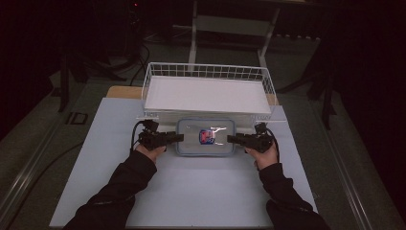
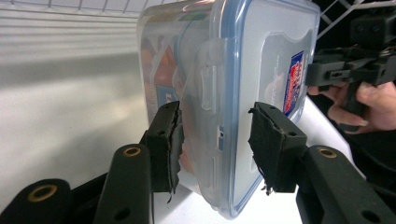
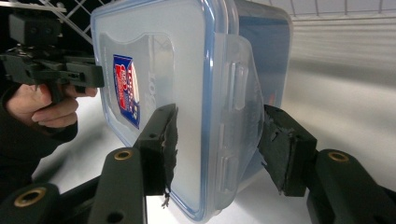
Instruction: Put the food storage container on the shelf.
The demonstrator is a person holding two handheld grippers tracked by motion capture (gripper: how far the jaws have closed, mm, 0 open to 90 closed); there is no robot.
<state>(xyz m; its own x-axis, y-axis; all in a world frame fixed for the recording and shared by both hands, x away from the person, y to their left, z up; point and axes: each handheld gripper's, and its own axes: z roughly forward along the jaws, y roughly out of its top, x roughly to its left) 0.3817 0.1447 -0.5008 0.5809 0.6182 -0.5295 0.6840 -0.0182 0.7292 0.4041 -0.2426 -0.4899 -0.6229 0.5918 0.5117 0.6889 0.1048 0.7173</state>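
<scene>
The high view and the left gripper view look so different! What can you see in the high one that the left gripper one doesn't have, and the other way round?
The high view alone takes in the whole white wire basket, the white table and both of the person's dark sleeves. The left gripper view alone brings up close the side latch of the box, standing between the left gripper's frayed black pads. Both views share the clear plastic box with the blue-rimmed lid, its red and blue label, and the right gripper at the box's far end.

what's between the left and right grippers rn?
The clear lidded container with a red-blue label lies between the left gripper and right gripper in the high view, each at one short end.
</scene>
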